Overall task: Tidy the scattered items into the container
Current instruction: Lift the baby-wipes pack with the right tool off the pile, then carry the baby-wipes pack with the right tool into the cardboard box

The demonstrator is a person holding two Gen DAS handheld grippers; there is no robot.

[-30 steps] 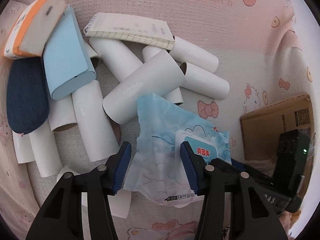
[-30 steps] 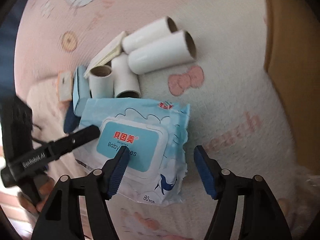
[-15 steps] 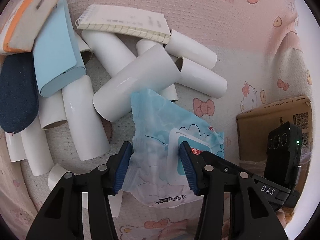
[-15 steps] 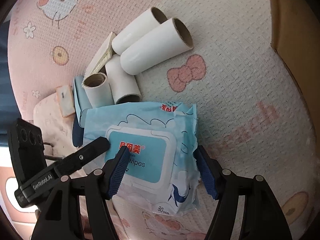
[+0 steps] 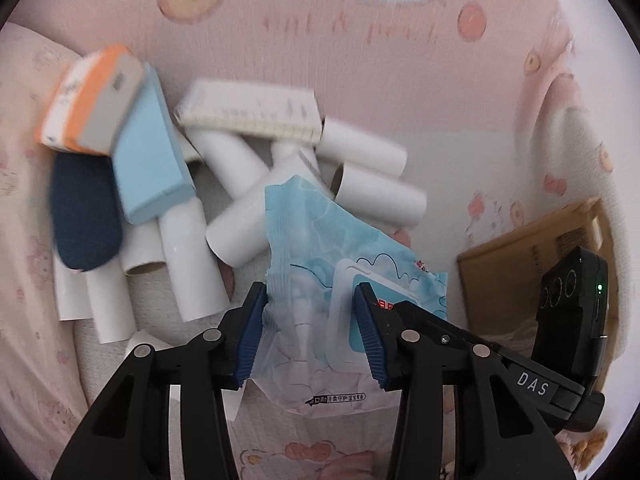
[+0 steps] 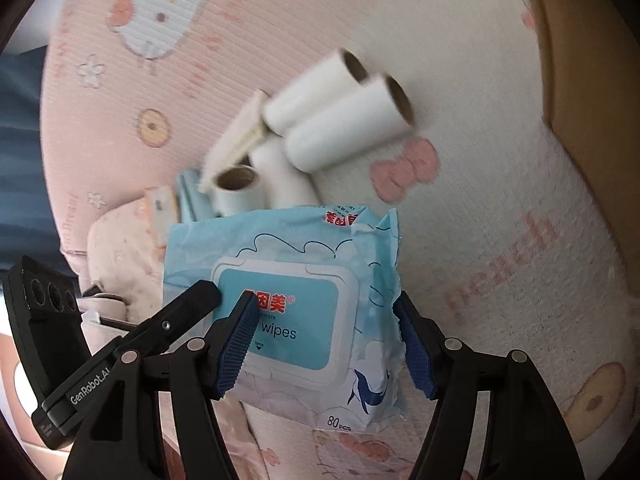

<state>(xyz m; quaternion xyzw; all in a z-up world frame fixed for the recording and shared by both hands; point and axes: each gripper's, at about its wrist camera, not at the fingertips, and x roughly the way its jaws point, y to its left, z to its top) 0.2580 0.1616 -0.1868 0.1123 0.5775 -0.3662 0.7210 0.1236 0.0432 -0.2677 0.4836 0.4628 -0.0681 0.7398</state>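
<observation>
A light-blue pack of baby wipes (image 5: 320, 248) (image 6: 288, 248) hangs between both grippers, lifted off the pink cartoon blanket (image 5: 360, 40). My left gripper (image 5: 312, 332) holds one end; its jaws are closing, with the crumpled wrapper pressed between the blue pads. My right gripper (image 6: 324, 344) spans the pack's width, one pad on the lid side and one on the torn edge. The brown cardboard box (image 5: 520, 264) (image 6: 592, 80) lies at the right. White paper rolls (image 5: 240, 224) (image 6: 344, 128) lie piled behind the pack.
A squared notepad (image 5: 248, 114) rests on the rolls. At the left lie a light-blue box (image 5: 152, 160), an orange-and-white packet (image 5: 88, 104) and a dark blue oval item (image 5: 84, 216). Bare blanket stretches between the pile and the cardboard box.
Both grippers have risen with the wipes pack, so the pile looks smaller and farther off. The left jaws have narrowed on the pack. The right pads now touch its edges.
</observation>
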